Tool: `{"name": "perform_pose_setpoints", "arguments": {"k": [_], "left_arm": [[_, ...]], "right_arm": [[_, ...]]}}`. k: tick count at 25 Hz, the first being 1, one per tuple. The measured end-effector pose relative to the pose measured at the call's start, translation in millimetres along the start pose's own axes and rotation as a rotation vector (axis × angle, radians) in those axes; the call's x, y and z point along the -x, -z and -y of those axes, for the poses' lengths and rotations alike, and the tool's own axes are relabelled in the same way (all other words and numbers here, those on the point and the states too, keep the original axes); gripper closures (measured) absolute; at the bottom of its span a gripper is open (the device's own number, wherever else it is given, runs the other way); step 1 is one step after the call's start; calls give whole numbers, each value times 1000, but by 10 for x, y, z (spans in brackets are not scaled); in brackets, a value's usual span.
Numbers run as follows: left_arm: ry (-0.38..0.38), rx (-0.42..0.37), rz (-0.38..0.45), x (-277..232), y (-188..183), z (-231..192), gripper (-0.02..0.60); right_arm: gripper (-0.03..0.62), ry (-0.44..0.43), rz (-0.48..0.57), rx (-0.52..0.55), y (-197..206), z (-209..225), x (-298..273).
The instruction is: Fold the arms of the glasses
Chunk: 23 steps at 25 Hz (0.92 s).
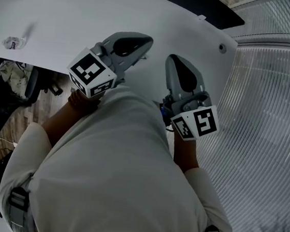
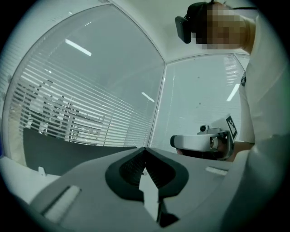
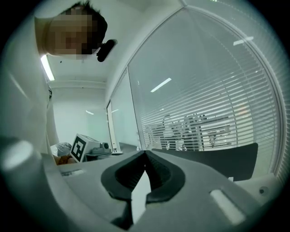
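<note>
No glasses show in any view. Both grippers are held up level in front of the person's chest, above the white table [image 1: 73, 18]. In the head view the left gripper [image 1: 144, 42] and the right gripper [image 1: 172, 60] sit side by side, a short gap apart, both shut with nothing in them. In the left gripper view the jaws [image 2: 144, 150] meet at the tips and are empty, with the right gripper [image 2: 204, 142] beside them. The right gripper view shows its jaws [image 3: 145, 153] closed and empty too, and the left gripper's marker cube [image 3: 79, 147] at the left.
A small crumpled object [image 1: 11, 42] lies on the table's left part. Glass walls with blinds [image 2: 90, 108] stand ahead of both grippers. A chair with cloth on it [image 1: 17, 78] stands at the left on the wooden floor. Ribbed flooring [image 1: 267, 126] lies to the right.
</note>
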<state>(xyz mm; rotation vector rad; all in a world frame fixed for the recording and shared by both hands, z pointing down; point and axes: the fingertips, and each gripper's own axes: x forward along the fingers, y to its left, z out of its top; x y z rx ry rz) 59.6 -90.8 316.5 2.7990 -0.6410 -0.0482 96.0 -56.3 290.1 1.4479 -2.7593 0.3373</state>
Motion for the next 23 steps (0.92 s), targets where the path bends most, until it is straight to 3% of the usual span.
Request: {"name": "perform_pose_setpoints", "arguments": {"k": [23], "left_arm": [[-12,11,-20,32,21,23,578]], "right_arm": [[594,-35,18,-16,10,10,-116]]}}
